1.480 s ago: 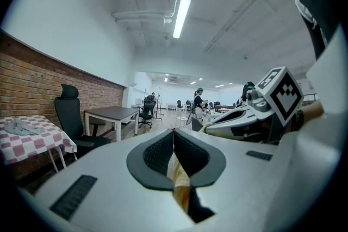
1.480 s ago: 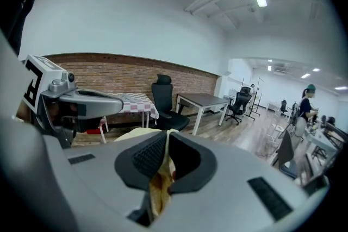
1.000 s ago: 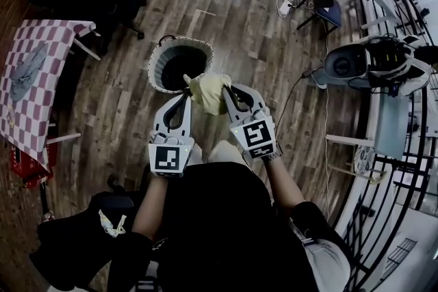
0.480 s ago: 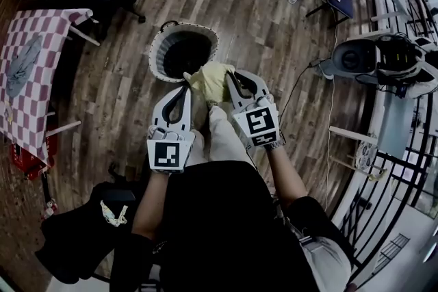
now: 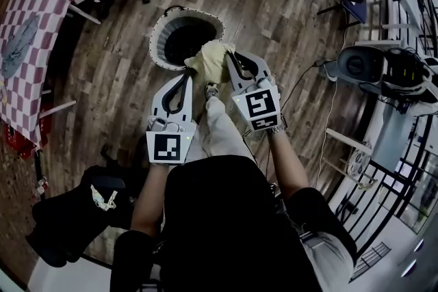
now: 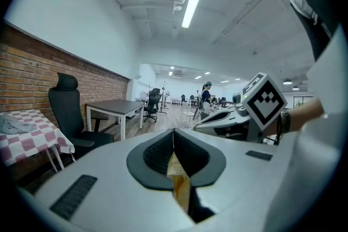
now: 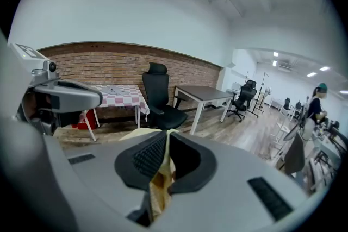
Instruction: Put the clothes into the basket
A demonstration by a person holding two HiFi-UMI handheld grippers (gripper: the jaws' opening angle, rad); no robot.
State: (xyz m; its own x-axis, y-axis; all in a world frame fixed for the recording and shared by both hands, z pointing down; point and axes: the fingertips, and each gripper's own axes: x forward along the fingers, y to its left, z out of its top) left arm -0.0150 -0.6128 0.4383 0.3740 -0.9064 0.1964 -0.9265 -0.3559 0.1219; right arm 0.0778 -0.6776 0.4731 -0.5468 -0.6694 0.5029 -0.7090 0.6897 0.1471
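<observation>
The round woven basket stands on the wooden plank floor, directly ahead of the person. The pale yellow cloth lies at the basket's near right rim, between the left gripper and the right gripper. Each gripper is clamped on one side of the cloth. The table with the checked cover stands well to the left of the basket.
</observation>
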